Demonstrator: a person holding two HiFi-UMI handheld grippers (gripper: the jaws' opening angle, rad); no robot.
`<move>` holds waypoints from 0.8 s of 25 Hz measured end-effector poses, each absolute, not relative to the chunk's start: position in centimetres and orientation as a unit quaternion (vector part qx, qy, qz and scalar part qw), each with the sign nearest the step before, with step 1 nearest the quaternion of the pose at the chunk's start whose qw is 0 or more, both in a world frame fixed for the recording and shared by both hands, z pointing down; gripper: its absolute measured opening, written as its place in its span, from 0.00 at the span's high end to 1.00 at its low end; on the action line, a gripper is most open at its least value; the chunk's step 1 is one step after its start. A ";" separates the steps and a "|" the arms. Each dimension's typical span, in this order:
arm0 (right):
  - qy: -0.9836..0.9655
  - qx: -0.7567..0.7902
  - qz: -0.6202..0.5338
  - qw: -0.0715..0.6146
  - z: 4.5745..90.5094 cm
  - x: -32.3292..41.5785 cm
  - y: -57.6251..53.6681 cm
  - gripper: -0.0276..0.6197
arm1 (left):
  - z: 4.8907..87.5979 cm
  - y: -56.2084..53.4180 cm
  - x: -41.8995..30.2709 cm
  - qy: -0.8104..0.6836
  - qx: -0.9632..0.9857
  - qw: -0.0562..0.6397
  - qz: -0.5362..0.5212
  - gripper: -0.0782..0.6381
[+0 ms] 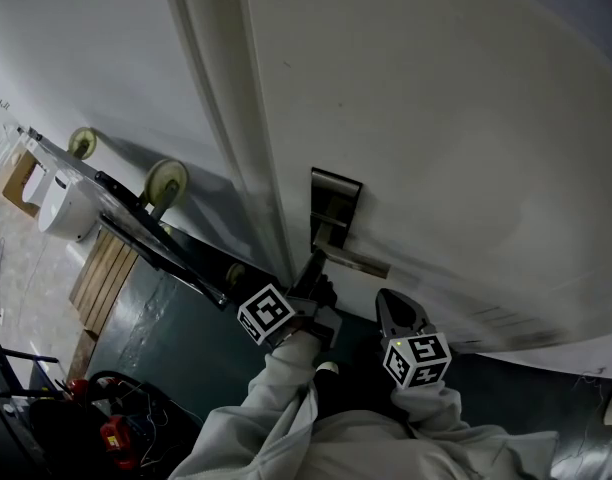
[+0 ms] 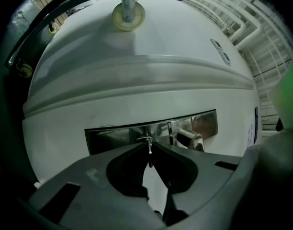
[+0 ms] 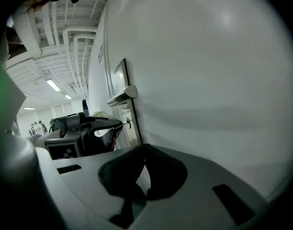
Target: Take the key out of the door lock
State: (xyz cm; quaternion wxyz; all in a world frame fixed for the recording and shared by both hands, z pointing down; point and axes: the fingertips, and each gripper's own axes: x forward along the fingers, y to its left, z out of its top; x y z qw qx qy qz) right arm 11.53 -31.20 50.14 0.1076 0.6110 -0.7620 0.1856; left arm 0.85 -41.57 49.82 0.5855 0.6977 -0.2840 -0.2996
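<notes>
A steel lock plate (image 1: 333, 208) with a lever handle (image 1: 358, 261) sits on the white door (image 1: 456, 108). My left gripper (image 1: 311, 280) is held level against the plate below the handle. In the left gripper view its jaws are pinched together on the thin metal key (image 2: 149, 150), which sticks out of the lock plate (image 2: 137, 133) beside the handle (image 2: 190, 139). The right gripper view shows that same key (image 3: 128, 123) at the left gripper's tips (image 3: 118, 125). My right gripper (image 1: 394, 313) hangs just to the right, near the door, shut with nothing between its jaws (image 3: 145, 148).
A dark-framed cart with pale wheels (image 1: 166, 180) leans along the wall to the left of the door. A wooden pallet (image 1: 104, 276) lies on the floor below it, and red tools and cables (image 1: 108, 433) lie at the lower left.
</notes>
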 end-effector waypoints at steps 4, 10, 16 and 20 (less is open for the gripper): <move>-0.763 0.610 0.186 0.107 50.1 11.6 -31.3 0.88 | 50.0 -41.6 0.8 -0.283 0.688 0.593 -0.308 0.85; -0.763 0.609 0.187 0.108 50.2 11.7 -30.9 0.88 | 50.0 -41.5 0.6 -0.286 0.674 0.604 -0.313 0.85; -0.766 0.604 0.191 0.108 50.4 11.7 -30.6 0.88 | 50.1 -41.4 0.6 -0.291 0.662 0.617 -0.311 0.85; -0.769 0.601 0.191 0.108 50.2 11.5 -30.7 0.88 | 50.0 -41.4 0.6 -0.297 0.659 0.617 -0.311 0.85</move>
